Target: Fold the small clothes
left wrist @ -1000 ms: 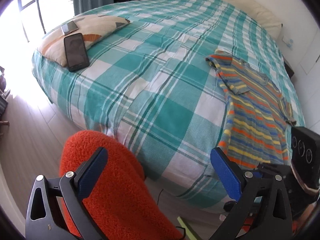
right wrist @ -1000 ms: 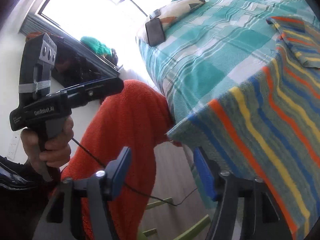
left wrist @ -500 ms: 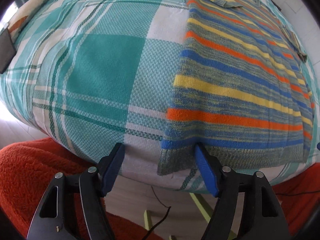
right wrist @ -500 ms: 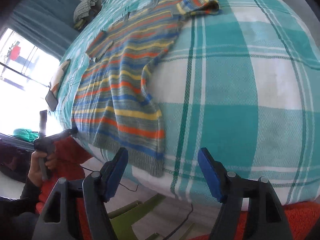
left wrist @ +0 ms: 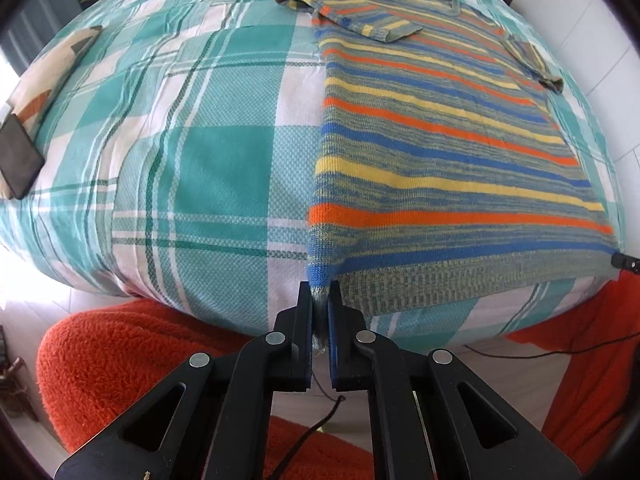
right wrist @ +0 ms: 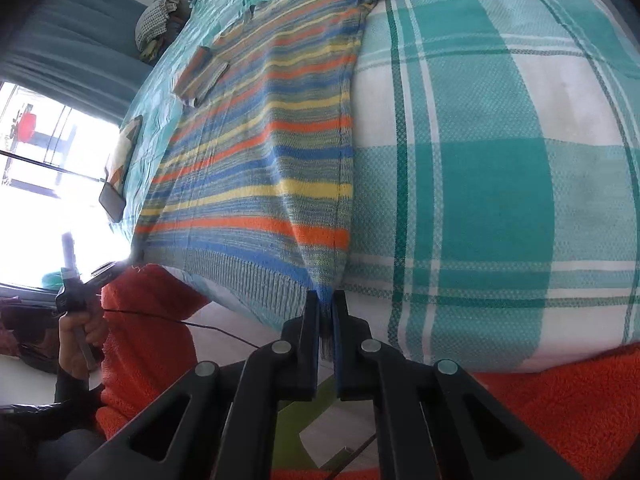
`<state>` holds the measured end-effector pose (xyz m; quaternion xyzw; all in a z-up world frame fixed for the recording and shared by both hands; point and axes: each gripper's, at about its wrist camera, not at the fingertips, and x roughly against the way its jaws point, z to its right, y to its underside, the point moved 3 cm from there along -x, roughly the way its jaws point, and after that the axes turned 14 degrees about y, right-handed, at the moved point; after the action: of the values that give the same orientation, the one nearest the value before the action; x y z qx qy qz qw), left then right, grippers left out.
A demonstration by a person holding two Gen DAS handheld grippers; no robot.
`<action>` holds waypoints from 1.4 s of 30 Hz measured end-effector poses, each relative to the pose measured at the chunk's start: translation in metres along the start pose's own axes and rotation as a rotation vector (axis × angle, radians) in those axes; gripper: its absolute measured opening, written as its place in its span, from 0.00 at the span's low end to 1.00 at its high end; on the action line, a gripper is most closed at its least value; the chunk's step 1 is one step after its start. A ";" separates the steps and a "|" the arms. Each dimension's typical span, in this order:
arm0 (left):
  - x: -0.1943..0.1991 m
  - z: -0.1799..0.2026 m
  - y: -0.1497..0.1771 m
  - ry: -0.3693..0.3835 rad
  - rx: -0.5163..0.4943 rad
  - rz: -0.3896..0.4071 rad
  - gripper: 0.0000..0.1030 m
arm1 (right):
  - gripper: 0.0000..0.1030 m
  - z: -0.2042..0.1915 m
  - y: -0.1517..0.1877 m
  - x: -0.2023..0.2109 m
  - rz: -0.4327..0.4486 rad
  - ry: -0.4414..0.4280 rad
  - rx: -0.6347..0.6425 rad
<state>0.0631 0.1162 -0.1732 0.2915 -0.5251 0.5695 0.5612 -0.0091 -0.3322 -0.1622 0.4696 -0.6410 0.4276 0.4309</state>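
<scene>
Knit striped sweater [left wrist: 440, 152] lies flat at the plaid bed's [left wrist: 192, 168] near edge; left gripper [left wrist: 319, 308] and right gripper [right wrist: 326, 312] each clench one ribbed hem corner.

Striped knit sweater [left wrist: 440, 152] flat on bed, hem corners pinched.

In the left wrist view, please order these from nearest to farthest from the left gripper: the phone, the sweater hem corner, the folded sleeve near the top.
1. The sweater hem corner, pinched in the left gripper.
2. The phone, far left, at the bed's edge.
3. The folded sleeve, at the top, right of centre.
</scene>
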 end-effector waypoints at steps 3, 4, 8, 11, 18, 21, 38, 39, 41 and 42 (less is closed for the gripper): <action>-0.016 0.010 0.007 -0.065 -0.056 -0.041 0.04 | 0.05 -0.005 0.004 -0.016 -0.051 0.077 0.039; -0.017 0.009 0.007 -0.071 -0.064 -0.051 0.04 | 0.05 -0.004 0.005 -0.022 -0.070 0.079 0.034; -0.023 0.010 0.013 -0.092 -0.045 -0.066 0.04 | 0.05 -0.003 0.005 -0.025 -0.063 0.113 0.019; -0.051 0.003 0.007 -0.134 -0.003 -0.114 0.04 | 0.05 0.000 -0.001 -0.047 -0.078 0.175 0.019; -0.085 0.002 0.002 -0.223 0.012 -0.152 0.05 | 0.05 0.000 -0.003 -0.059 -0.069 0.213 0.034; -0.080 0.001 0.006 -0.232 0.027 -0.149 0.16 | 0.13 0.002 -0.003 -0.055 -0.063 0.201 0.025; 0.008 0.066 -0.053 -0.071 -0.025 0.268 0.91 | 0.49 -0.040 -0.101 0.040 0.280 0.121 0.146; -0.007 0.071 -0.058 -0.055 -0.040 0.255 0.91 | 0.49 -0.042 -0.108 0.021 0.254 0.099 0.152; -0.035 0.085 -0.060 -0.024 -0.076 0.221 0.91 | 0.49 -0.039 -0.113 -0.024 0.135 0.135 0.165; -0.050 0.086 -0.059 -0.033 -0.096 0.200 0.91 | 0.49 -0.031 -0.110 -0.043 0.069 0.179 0.171</action>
<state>0.1066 0.0095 -0.1799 0.2197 -0.5873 0.5922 0.5062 0.1107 -0.3141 -0.1791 0.4425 -0.5770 0.5352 0.4299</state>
